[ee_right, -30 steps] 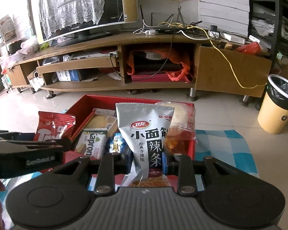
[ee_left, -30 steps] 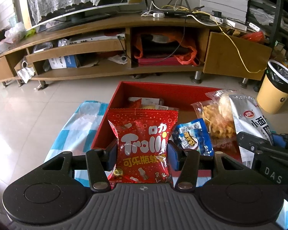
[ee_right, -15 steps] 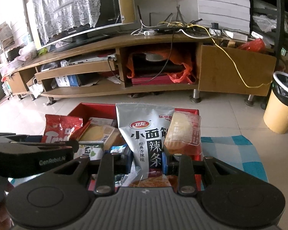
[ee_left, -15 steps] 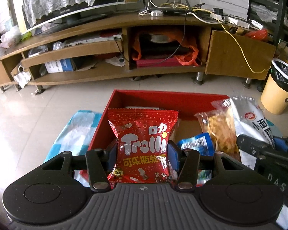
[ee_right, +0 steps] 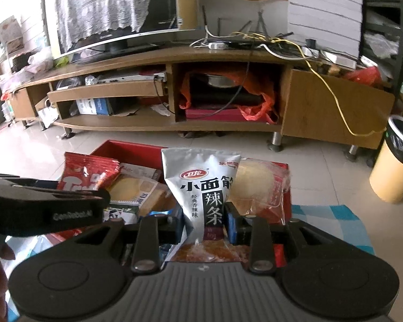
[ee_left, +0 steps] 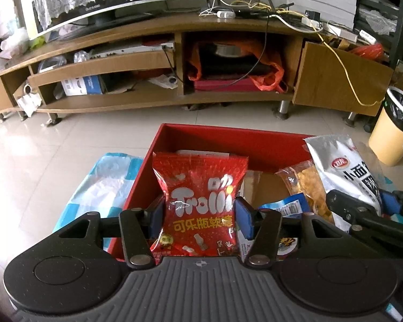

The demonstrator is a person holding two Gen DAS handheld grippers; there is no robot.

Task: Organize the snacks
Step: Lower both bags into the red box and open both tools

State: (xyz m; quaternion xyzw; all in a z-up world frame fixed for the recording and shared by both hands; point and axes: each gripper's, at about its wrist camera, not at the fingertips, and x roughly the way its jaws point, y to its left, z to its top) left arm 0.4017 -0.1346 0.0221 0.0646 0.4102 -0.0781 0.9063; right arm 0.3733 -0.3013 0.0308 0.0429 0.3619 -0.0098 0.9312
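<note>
Two handheld grippers are hanging side by side, both angling downward. The left gripper (ee_left: 199, 216) is clamping its blue pads on a red packet. The right gripper (ee_right: 203, 224), its jaws just easing slightly apart, is flanking a silver packet, pads at its sides.

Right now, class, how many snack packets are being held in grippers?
2. The red Trolli bag sits in the left gripper; the silver bag sits in the right gripper. Both are over the red box.
</note>
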